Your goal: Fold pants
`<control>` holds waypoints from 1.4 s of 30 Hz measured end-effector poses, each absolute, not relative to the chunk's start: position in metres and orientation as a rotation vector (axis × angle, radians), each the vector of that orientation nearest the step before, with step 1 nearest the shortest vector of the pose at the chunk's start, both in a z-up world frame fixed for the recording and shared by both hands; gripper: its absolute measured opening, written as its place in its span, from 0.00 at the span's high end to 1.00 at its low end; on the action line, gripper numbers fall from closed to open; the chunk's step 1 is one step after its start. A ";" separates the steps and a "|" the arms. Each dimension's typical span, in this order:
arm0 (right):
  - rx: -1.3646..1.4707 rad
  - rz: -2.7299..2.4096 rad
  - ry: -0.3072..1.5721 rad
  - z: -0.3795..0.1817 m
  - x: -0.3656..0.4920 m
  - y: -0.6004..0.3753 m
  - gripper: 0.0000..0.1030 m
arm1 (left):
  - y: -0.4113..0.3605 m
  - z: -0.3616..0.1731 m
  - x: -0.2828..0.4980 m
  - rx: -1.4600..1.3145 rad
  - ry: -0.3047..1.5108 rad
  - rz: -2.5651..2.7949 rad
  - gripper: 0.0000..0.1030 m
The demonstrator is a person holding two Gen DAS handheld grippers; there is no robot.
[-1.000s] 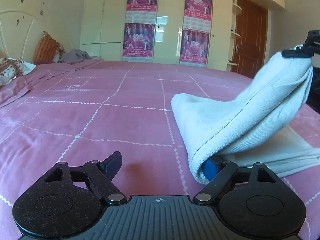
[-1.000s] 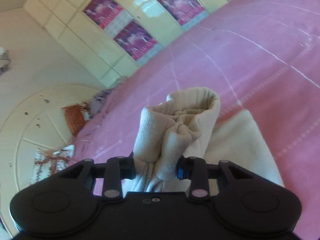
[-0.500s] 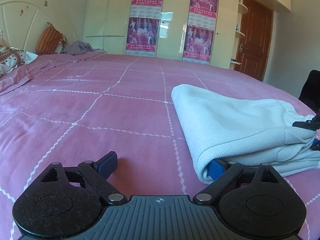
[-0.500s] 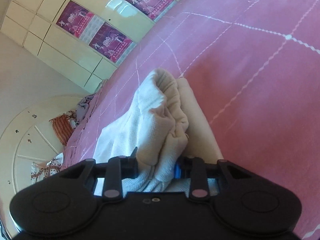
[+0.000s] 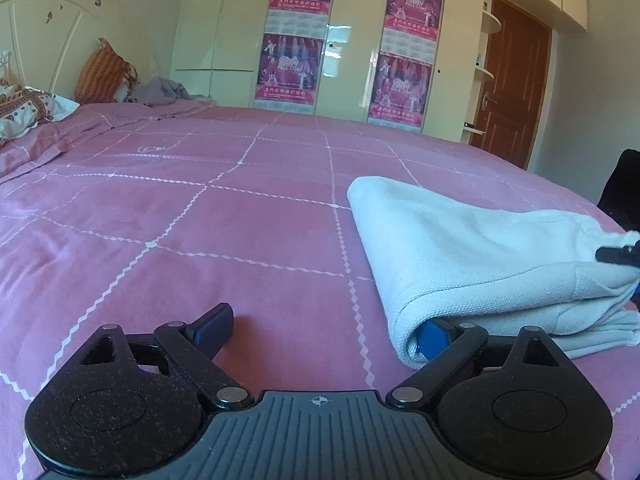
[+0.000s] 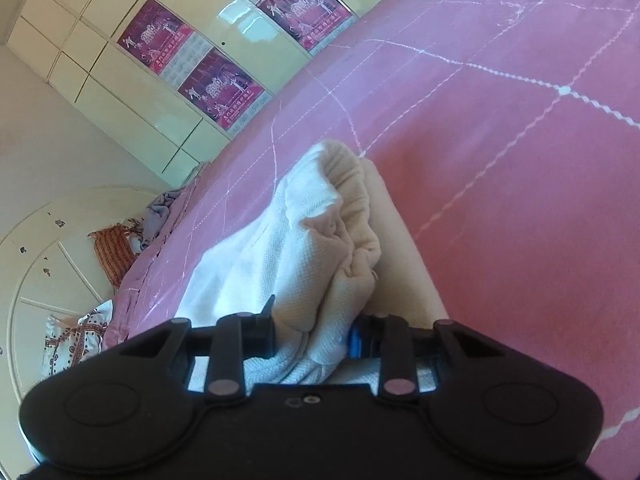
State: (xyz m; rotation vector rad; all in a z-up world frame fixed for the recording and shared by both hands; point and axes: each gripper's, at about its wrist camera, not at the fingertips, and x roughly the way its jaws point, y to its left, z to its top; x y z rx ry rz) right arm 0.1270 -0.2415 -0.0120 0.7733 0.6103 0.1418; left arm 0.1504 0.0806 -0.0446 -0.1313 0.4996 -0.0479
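The white pants (image 5: 472,256) lie folded over on the pink bedspread (image 5: 224,232), at the right of the left wrist view. My left gripper (image 5: 326,326) is open, low over the bed; its right finger is tucked inside the fold at the near edge, its left finger (image 5: 212,322) rests on bare bedspread. My right gripper (image 6: 312,336) is shut on the bunched waistband of the pants (image 6: 320,248), held low on top of the lower layer. Its black tip shows in the left wrist view (image 5: 618,254) at the right edge.
Pillows (image 5: 28,108) and a grey garment (image 5: 160,90) lie at the headboard end on the far left. A cream wardrobe with posters (image 5: 296,36) and a brown door (image 5: 508,80) stand beyond the bed. A dark object (image 5: 624,184) sits at the right edge.
My right gripper has lowered the waistband from high in the air down onto the lower layer, so the pants now lie folded flat. My left gripper stayed open at the fold.
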 end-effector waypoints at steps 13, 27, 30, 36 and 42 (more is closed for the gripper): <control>0.817 0.145 0.572 -0.022 0.124 -0.251 0.70 | 0.075 -0.048 0.150 -0.104 0.508 -0.053 0.08; 0.820 0.155 0.596 -0.031 0.120 -0.254 0.61 | 0.074 -0.045 0.141 -0.070 0.537 -0.043 0.08; 0.804 0.151 0.595 -0.026 0.120 -0.254 0.61 | 0.074 -0.046 0.141 -0.068 0.538 -0.043 0.08; 0.824 0.122 0.590 -0.030 0.117 -0.260 0.63 | 0.075 -0.045 0.140 -0.059 0.542 -0.052 0.08; 0.825 0.127 0.596 -0.030 0.116 -0.265 0.63 | 0.076 -0.042 0.137 -0.051 0.557 -0.056 0.08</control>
